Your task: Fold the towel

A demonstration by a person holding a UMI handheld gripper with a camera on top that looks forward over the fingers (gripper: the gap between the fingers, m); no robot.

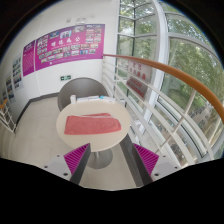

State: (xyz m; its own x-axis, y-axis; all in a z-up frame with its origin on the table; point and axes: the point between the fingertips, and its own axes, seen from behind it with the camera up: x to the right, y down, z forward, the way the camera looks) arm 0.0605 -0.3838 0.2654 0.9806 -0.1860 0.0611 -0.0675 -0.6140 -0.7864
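**Approach: towel flat, nothing gripped yet**

Purple pads [78,153] sit nearest the lens, jaws spread wide, nothing between them. Red towel [93,127] lies flat on the round white counter [70,139], ahead of and between the fingers, well apart from them. Grey chair [82,92] stands behind the counter; glass railing [170,110] runs off to the right. Step in hand looks like approach. Suggest: come down low at one near corner, pinch only the top layer, lift just enough to clear, carry it over to the far edge, line up the edges before letting go.
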